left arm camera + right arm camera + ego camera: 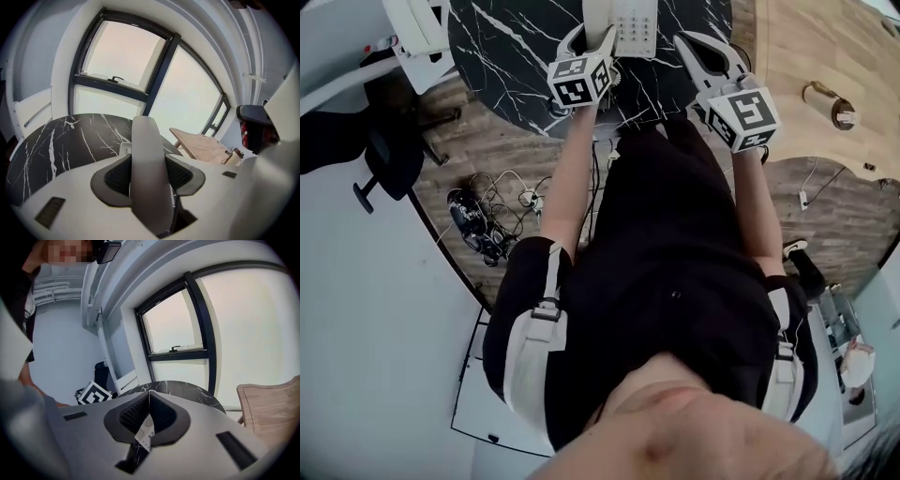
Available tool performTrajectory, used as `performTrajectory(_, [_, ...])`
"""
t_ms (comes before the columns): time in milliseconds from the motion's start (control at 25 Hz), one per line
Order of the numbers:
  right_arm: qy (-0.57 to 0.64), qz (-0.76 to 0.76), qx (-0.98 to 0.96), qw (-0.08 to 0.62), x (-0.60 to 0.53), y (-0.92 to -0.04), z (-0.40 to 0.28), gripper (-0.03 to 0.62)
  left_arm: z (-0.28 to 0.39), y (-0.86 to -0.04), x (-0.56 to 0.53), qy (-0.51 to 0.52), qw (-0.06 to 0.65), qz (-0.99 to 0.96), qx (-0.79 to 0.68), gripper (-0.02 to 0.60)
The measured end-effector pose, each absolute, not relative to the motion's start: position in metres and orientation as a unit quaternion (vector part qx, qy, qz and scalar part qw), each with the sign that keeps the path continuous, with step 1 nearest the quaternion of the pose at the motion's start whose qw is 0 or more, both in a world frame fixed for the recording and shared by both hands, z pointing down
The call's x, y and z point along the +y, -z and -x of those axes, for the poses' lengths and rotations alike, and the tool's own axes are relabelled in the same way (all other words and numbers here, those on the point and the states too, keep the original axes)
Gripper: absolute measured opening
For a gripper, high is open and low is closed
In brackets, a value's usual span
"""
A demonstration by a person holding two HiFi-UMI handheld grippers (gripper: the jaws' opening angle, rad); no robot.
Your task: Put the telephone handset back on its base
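The white telephone handset (pixel 598 17) stands upright between the jaws of my left gripper (pixel 591 39), whose pads press on its two sides. In the left gripper view the handset (pixel 147 164) fills the gap in the left gripper (pixel 149 177). The white base (pixel 637 26) with its keypad lies just right of the handset on the round black marble table (pixel 511 47). My right gripper (pixel 698 47) hovers to the right of the base. In its own view the right gripper (pixel 149 411) has its pads together with nothing held.
A light wooden table (pixel 825 66) with a brass round fitting (pixel 834 105) stands at the right and shows as the wooden table (pixel 201 146) in the left gripper view. Tangled cables (pixel 487 220) lie on the floor. A black chair (pixel 384 150) stands at the left.
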State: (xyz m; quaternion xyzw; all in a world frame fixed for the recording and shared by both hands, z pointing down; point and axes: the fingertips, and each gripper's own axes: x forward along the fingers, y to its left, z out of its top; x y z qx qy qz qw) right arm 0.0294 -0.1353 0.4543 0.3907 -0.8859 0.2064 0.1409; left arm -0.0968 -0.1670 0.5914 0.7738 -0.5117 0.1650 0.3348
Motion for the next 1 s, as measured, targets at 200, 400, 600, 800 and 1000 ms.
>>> performTrajectory(200, [-0.212, -0.4, -0.879, 0.15, -0.135, -0.463, -0.029, 0.031, 0.099, -0.617, -0.173, -0.175, 0.355, -0.759, -0.518, 0.224])
performTrajectory(400, [-0.218, -0.405, -0.874, 0.155, -0.134, -0.469, -0.027, 0.031, 0.102, -0.639, -0.177, -0.192, 0.365, -0.746, -0.523, 0.224])
performTrajectory(600, [-0.225, -0.41, -0.87, 0.157, -0.133, -0.473, -0.028, 0.031, 0.1, -0.659, -0.179, -0.21, 0.368, -0.736, -0.528, 0.224])
performTrajectory(800, [-0.229, -0.411, -0.868, 0.158, -0.136, -0.476, -0.027, 0.031, 0.099, -0.672, -0.184, -0.223, 0.365, -0.728, -0.535, 0.224])
performTrajectory(1000, [-0.234, -0.412, -0.866, 0.16, -0.136, -0.479, -0.031, 0.031, 0.099, -0.682, -0.188, -0.231, 0.362, -0.724, -0.54, 0.224])
